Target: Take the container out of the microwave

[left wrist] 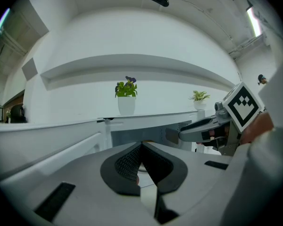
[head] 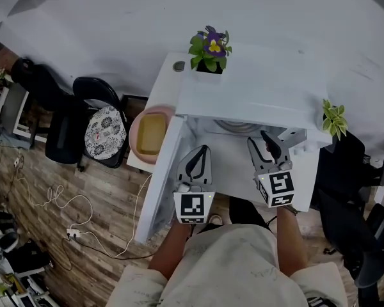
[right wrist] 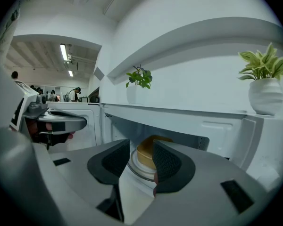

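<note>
Facing the open microwave point(head: 243, 91), the right gripper point(right wrist: 141, 160) holds its jaws apart — lined up on the tan container point(right wrist: 148, 149) inside — while the left gripper point(left wrist: 141, 157) (jaws together, empty) hangs alongside.

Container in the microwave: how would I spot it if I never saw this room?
Find the white microwave with its door open, a purple-flowered plant and a leafy plant on top. Look inside at the round white turntable. The container sits on it, tan-yellow and the only thing in there.
</note>
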Demonstrator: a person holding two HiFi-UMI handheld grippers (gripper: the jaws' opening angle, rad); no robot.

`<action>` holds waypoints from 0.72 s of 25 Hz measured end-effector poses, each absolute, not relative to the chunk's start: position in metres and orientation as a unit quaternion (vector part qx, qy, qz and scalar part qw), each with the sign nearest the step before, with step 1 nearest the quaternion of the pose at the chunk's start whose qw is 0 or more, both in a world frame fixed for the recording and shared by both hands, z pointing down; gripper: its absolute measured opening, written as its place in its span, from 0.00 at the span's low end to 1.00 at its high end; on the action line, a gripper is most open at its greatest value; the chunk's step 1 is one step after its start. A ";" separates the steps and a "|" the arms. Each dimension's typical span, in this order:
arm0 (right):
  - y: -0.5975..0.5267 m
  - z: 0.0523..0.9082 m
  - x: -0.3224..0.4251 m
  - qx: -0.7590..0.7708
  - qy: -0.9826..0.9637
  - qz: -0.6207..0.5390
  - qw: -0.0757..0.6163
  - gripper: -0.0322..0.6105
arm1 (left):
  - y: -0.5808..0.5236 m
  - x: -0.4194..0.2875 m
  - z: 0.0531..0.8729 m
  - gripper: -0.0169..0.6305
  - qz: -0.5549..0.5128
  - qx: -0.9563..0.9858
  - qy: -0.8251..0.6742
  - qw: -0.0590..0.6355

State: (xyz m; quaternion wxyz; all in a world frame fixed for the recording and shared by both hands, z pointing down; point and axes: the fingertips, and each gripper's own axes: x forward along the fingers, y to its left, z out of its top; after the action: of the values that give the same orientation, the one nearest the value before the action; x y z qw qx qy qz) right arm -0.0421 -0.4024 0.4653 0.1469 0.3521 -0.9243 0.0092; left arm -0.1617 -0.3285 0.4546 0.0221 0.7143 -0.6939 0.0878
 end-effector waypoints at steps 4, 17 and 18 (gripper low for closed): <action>-0.410 0.473 -0.052 0.341 -0.924 -0.011 0.174 0.31 | -0.330 -0.163 0.459 0.04 0.091 0.712 -0.696 0.026; -0.426 0.509 -0.081 0.294 -0.898 -0.120 0.303 0.31 | -0.333 -0.164 0.471 0.04 0.090 0.708 -0.699 0.039; -0.427 0.512 -0.083 0.290 -0.895 -0.129 0.314 0.31 | -0.333 -0.164 0.471 0.04 0.089 0.708 -0.699 0.038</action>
State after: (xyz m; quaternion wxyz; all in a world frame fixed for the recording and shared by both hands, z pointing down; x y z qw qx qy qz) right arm -0.0827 -0.4266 0.5120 0.3140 0.2901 -0.8948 -0.1289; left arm -0.1639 -0.3327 0.4707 0.0384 0.7081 -0.6994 0.0890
